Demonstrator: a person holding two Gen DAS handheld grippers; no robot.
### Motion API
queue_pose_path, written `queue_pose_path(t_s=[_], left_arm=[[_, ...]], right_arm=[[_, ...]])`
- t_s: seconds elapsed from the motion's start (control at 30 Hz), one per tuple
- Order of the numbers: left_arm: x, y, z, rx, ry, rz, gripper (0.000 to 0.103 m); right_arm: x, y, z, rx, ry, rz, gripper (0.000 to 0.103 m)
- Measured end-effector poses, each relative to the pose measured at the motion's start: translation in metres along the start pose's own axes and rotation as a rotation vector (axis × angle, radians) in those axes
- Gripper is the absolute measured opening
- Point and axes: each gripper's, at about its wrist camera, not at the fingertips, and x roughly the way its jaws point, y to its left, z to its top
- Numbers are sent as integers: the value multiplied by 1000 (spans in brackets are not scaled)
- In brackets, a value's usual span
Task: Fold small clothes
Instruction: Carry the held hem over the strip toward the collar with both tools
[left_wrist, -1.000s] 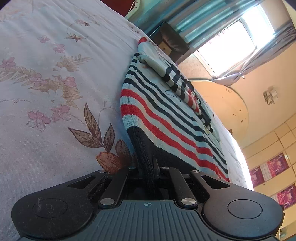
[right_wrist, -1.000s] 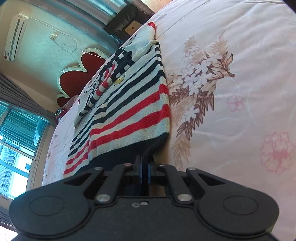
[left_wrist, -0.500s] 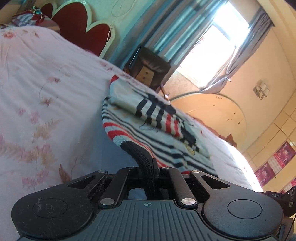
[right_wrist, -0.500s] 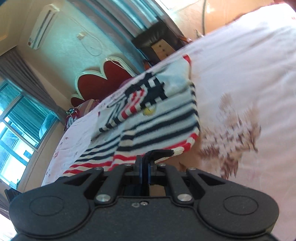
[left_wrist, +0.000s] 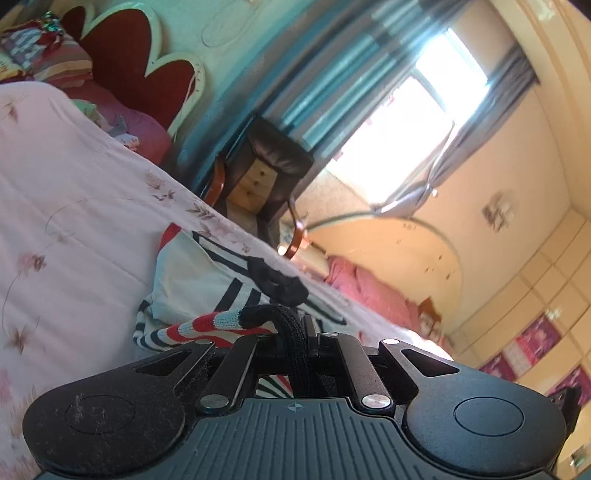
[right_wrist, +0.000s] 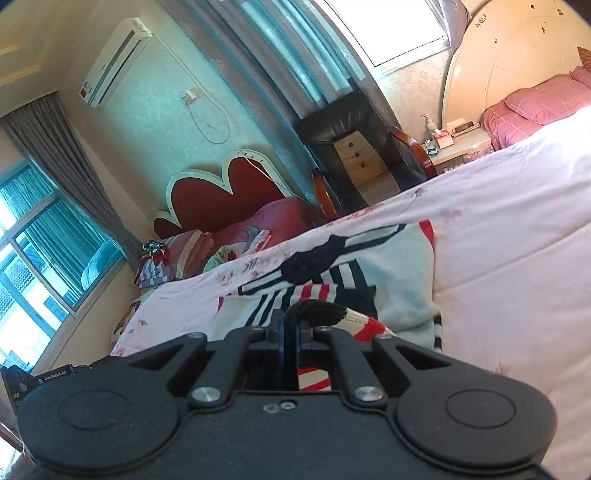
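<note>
The left gripper (left_wrist: 301, 345) has its jaws clamped on the striped sweater's (left_wrist: 207, 280) black hem; the right gripper (right_wrist: 291, 328) likewise pinches the hem, raised above the bed (right_wrist: 517, 236).

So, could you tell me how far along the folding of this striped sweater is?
Done: the sleeves already lie folded across the sweater on the bed. In hand: the left gripper and right gripper are each shut on the dark hem, which is raised and curling over toward the collar end. Left: laying the hem down on the upper half, letting go and smoothing it.
</note>
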Motion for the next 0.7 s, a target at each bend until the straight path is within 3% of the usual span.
queue_pose_path(t_s=[0.3,0.6,0.7], left_arm=[[60,31,22,-52,77,15,4],[170,69,51,-63,174,46,4],[214,83,64,-108,187,44,4]], right_arm=[[53,-26,22,105,47,-35,6],[143,-65,34,211,89,-120,6],[172,-86,44,282,89,-145,6]])
